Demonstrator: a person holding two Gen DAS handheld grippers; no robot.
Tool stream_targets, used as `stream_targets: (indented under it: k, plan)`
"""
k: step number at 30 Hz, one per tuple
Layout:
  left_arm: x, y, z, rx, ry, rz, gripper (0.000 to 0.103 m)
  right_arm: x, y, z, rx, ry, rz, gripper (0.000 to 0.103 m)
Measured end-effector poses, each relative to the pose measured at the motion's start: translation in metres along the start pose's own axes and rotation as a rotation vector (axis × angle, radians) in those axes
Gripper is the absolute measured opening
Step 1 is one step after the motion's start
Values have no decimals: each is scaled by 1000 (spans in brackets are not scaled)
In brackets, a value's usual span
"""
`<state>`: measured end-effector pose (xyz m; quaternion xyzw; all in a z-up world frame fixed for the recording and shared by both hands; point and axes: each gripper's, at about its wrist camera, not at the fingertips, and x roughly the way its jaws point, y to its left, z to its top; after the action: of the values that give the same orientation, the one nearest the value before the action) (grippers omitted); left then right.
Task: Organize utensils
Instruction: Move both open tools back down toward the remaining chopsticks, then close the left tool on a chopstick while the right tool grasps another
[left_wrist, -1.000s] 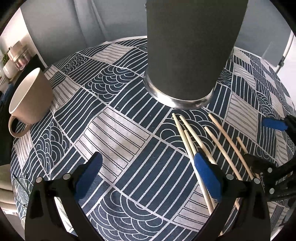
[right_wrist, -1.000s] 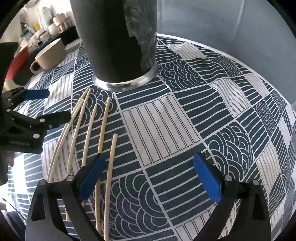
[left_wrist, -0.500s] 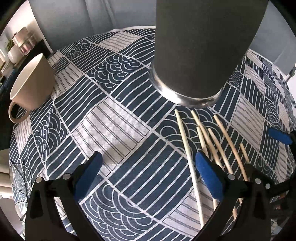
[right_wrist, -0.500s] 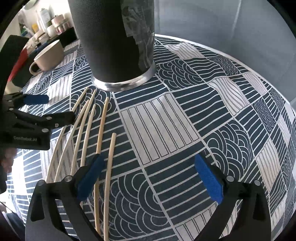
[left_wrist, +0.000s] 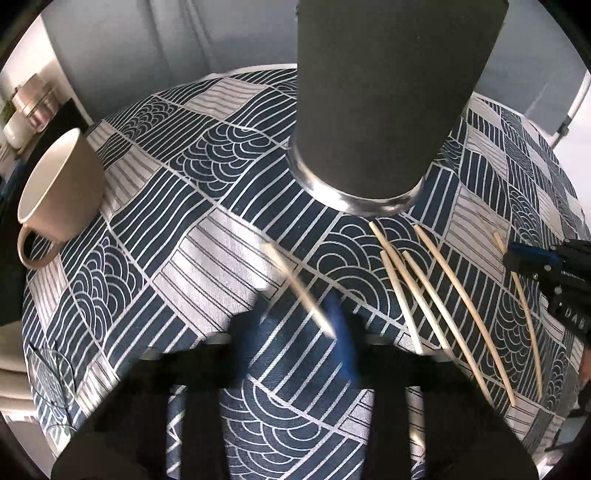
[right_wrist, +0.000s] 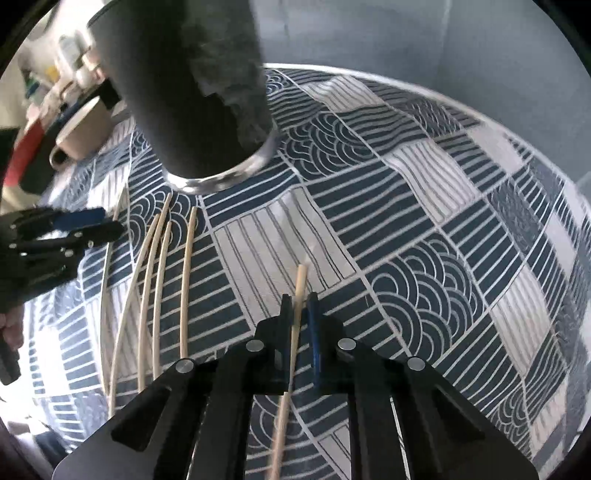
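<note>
- On the desk (right_wrist: 424, 206), right gripper (right_wrist: 297, 314) has just closed on a chopstick (right_wrist: 301, 280)
- Left gripper (left_wrist: 299, 332) has just closed, blurred, pinching another chopstick (left_wrist: 291, 280)
- Four chopsticks (right_wrist: 162, 266) lie below the dark cup (right_wrist: 192, 92)

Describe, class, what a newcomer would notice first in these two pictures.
A tall dark tumbler with a silver base stands at the far middle of the blue patterned tablecloth. Each hand-held gripper has just closed on one chopstick: left, right. Four loose chopsticks lie between them.
</note>
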<state>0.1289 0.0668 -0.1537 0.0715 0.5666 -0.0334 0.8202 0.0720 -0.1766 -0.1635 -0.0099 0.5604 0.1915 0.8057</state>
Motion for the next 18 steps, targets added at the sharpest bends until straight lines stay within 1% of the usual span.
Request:
stream_targets:
  k: [1,2,3,4,6,9,11,14,16,18]
  plan:
    - [0,4,1,-11,9,-6,11,0,-4,0,7,6,-1,5]
    - [0,9,3,-28,16,-20,7,-1,-8,-1,20,12,16,5]
    - [2,14,4,-42,21,-29,5,-1,-10,-2,32,15,30,5]
    - [2,19,5,-61,29,-45,5,-1,-15,-4,54,16,50,5]
    - [2,22,5,-69,38,-64,4,-1,-25,-8,98,9,84,4]
    - [1,24,5,-76,46,-67,4,-3,-32,-14,124,1,108,5]
    - [2,27,6,-93,51,-73,4,-6,-35,-15,126,-7,109,4]
    - [0,33,12,-111,50,-72,4,-13,-40,-8,136,-29,99,5]
    - [-5,36,20,-112,34,-61,4,-21,-44,2,157,-63,114,5]
    - [-10,41,30,-123,19,-66,4,-31,-46,13,162,-98,127,5]
